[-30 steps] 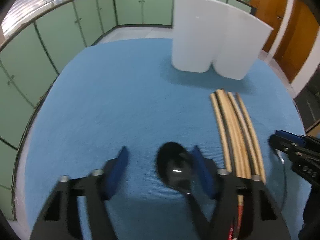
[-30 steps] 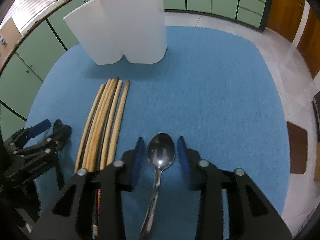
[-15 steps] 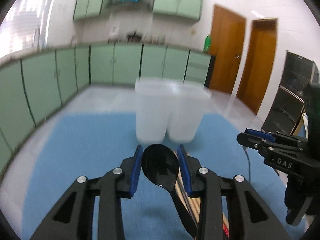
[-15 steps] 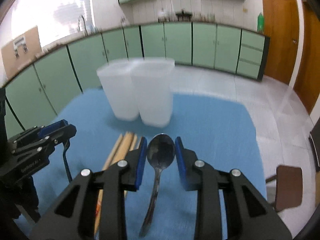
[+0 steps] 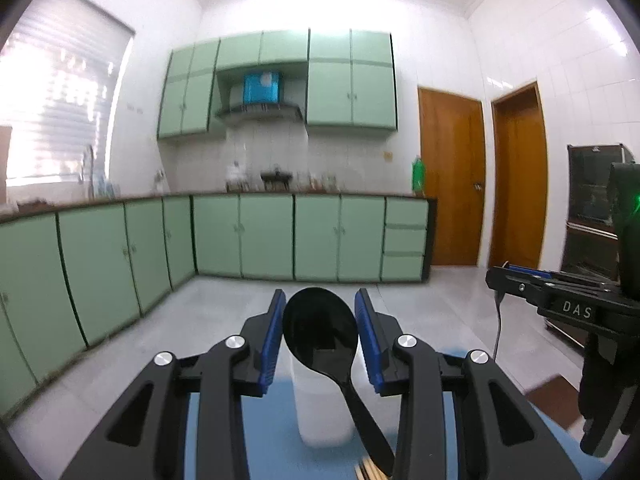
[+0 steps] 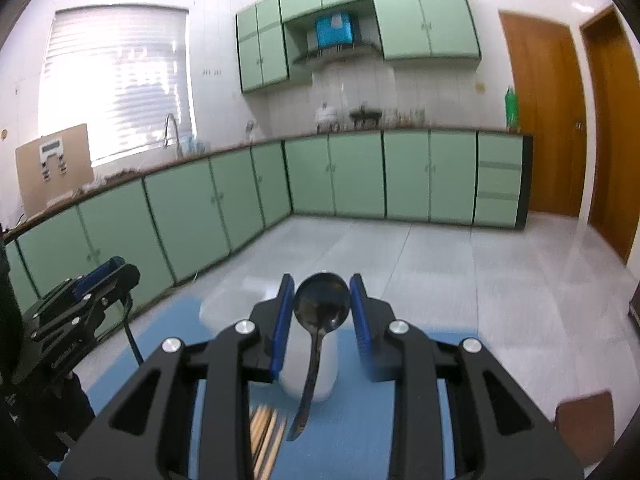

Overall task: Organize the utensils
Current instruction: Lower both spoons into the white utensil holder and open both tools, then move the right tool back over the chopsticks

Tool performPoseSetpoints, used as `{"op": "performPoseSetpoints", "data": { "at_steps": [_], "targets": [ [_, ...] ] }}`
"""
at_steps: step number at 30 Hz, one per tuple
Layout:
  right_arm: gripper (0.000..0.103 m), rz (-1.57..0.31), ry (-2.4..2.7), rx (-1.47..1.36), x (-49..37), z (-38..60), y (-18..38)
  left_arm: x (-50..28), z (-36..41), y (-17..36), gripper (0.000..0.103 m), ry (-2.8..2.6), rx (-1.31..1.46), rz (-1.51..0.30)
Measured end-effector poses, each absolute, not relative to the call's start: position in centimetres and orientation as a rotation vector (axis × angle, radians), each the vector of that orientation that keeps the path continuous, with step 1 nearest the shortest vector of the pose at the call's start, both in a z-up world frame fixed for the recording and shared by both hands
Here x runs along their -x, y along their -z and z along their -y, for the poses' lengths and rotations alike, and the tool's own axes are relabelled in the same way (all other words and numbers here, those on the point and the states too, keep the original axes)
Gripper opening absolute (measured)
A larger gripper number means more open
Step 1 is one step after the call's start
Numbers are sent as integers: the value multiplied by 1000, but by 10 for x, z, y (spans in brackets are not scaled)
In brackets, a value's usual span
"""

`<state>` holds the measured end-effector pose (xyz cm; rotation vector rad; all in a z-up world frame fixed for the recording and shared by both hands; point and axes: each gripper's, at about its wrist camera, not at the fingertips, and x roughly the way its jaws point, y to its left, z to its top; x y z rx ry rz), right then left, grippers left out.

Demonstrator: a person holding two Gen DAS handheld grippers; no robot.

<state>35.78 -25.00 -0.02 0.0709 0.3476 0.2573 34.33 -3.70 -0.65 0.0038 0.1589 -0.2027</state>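
Between left gripper (image 5: 320, 334) pads: black spoon (image 5: 320, 336) clamped at bowl; right gripper (image 6: 322, 308) likewise clamps metal spoon (image 6: 321, 306). We judge both stiff, light, slippery; handles dangle.

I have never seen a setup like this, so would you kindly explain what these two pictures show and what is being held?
No robot here: a person carries a hand-held two-finger tool in each hand, each with a fisheye camera looking forward along its fingers.

In the left wrist view, the left tool grips a black spoon by its bowl. In the right wrist view, the right tool grips a metal spoon the same way.

Below lie a blue mat, white containers and wooden chopsticks. Each camera also glimpses the other tool at its edge.
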Motion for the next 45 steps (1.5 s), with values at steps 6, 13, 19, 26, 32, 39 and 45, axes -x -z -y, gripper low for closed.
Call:
{"op": "performPoseSetpoints", "data": {
  "at_steps": [6,13,19,26,32,39,45],
  "targets": [
    [27,-294,-221,-105,-420,257,-14,-398,44,-17,35,122,-28,-75],
    [27,-353,-185,-123,-479,253,17,-463,56,8,36,86,-78,-164],
    [33,-406,-209,-139,-476,249,33,-476,48,23,46,86,-35,-240],
    [63,-423,-201,-173,-426,264,30,-432,23,28,59,88,31,-286],
    [89,-547,-214,-110,-350,260,65,-354,13,58,83,111,21,-429],
    [89,-763,-192,-64,-260,234,136,-277,19,130,90,123,-20,-700],
    [89,-920,-205,-75,-209,223,176,-233,16,175,90,101,-70,-861]
  ]
}}
